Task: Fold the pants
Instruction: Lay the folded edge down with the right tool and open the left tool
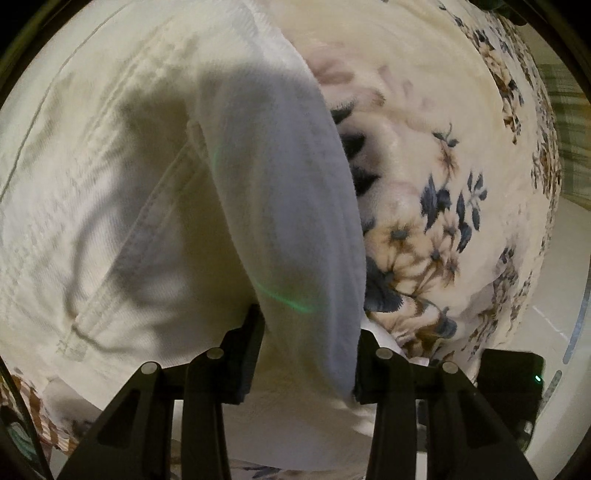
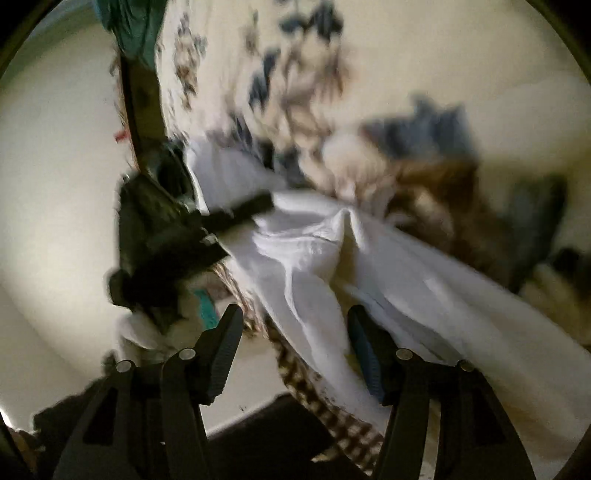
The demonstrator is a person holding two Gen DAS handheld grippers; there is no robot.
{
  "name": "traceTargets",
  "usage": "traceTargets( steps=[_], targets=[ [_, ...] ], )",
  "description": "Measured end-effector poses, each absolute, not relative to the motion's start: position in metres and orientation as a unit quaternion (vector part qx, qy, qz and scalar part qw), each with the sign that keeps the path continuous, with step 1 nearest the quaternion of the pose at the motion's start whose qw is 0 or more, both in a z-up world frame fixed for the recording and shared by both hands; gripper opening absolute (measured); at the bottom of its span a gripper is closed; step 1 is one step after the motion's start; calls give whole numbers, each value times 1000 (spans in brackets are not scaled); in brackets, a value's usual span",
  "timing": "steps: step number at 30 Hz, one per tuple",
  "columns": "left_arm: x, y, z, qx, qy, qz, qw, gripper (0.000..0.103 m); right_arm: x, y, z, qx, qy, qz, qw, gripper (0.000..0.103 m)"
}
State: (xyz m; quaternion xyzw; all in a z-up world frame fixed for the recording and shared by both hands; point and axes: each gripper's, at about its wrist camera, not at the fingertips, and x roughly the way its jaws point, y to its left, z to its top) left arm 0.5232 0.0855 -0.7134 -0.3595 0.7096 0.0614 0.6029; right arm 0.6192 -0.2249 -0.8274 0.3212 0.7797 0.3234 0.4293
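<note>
White pants (image 1: 129, 147) lie spread over a floral bedspread (image 1: 443, 221), seam and stitching showing at the left. A thick fold of the pants rises up the middle of the left wrist view, and my left gripper (image 1: 308, 332) is shut on it, pads pressed on both sides. In the blurred right wrist view the pants (image 2: 332, 258) hang as a crumpled white band from the left gripper (image 2: 240, 221) down to the lower right. My right gripper (image 2: 295, 332) is open. Fabric passes between its fingers, close to the right one, without being pinched.
The bedspread's edge drops to a pale floor (image 1: 576, 258) at the right. A brown-and-white checked cloth (image 2: 332, 417) lies under the pants near the right gripper. A teal cloth (image 2: 136, 26) shows at the top left, with pale floor (image 2: 55, 184) at the left.
</note>
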Motion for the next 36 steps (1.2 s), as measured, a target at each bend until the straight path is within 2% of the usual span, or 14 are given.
traceTargets(
  steps=[7, 11, 13, 17, 20, 22, 24, 25, 28, 32, 34, 35, 36],
  targets=[
    [519, 96, -715, -396, 702, 51, 589, 39, 627, -218, -859, 477, 720, 312, 397, 64],
    [512, 106, -702, -414, 703, 27, 578, 43, 622, -213, -841, 452, 718, 371, 378, 61],
    [504, 110, -684, -388, 699, 19, 600, 52, 620, -221, -842, 432, 729, 353, 397, 61],
    [488, 118, -666, -323, 694, 33, 643, 52, 627, -218, -860, 452, 725, 322, 407, 62],
    [483, 126, -672, -256, 693, 66, 671, 52, 637, -197, -854, 458, 713, 341, 406, 72],
    [483, 127, -680, -223, 695, 72, 679, 52, 644, -202, -841, 463, 695, 358, 418, 72],
    [486, 121, -683, -183, 697, 69, 690, 52, 650, -224, -838, 486, 672, 351, 435, 65],
    [487, 116, -685, -160, 699, 68, 694, 52, 655, -238, -837, 485, 666, 333, 459, 65],
    [489, 104, -692, -107, 705, 64, 698, 52, 655, -227, -853, 480, 687, 320, 442, 65],
    [489, 102, -701, -91, 710, 64, 695, 56, 659, -206, -848, 434, 706, 324, 456, 67],
    [489, 106, -706, -97, 713, 62, 692, 58, 668, -221, -837, 410, 708, 298, 491, 24],
    [489, 105, -708, -96, 715, 60, 690, 58, 675, -246, -829, 429, 688, 279, 516, 10],
    [490, 103, -710, -95, 714, 57, 691, 58, 680, -269, -825, 453, 669, 262, 528, 10]
  ],
)
